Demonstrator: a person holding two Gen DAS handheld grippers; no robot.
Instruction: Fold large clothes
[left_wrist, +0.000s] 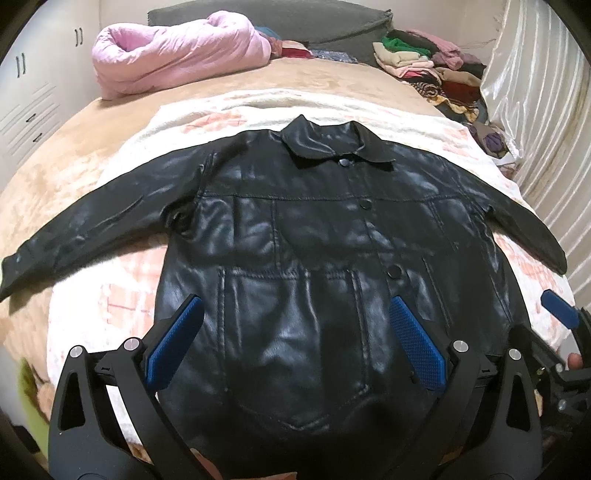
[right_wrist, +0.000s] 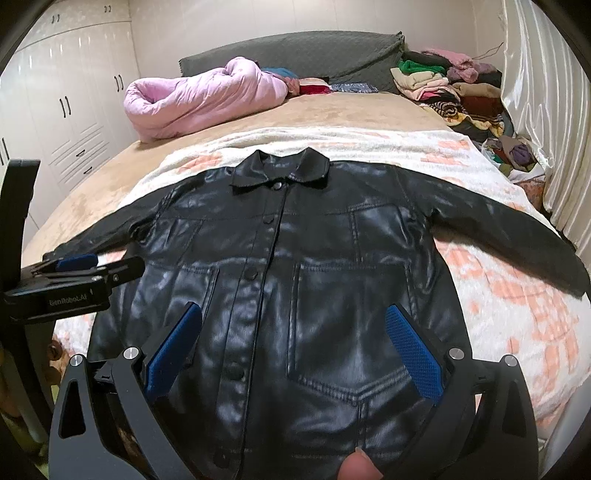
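Note:
A black leather jacket (left_wrist: 295, 236) lies flat and buttoned, front up, on a white and pink blanket, collar away from me, both sleeves spread out sideways. It also shows in the right wrist view (right_wrist: 306, 266). My left gripper (left_wrist: 295, 306) is open and empty, held over the jacket's lower left pocket area. My right gripper (right_wrist: 293, 314) is open and empty, over the lower right pocket area. The left gripper shows at the left edge of the right wrist view (right_wrist: 74, 266). The right gripper shows at the right edge of the left wrist view (left_wrist: 561, 314).
The blanket (right_wrist: 498, 295) covers a bed with a tan cover (left_wrist: 314, 77). A rolled pink quilt (left_wrist: 177, 51) lies at the head. Piles of folded clothes (right_wrist: 443, 85) sit at the far right by a curtain (right_wrist: 546, 92). White wardrobes (right_wrist: 66, 103) stand at the left.

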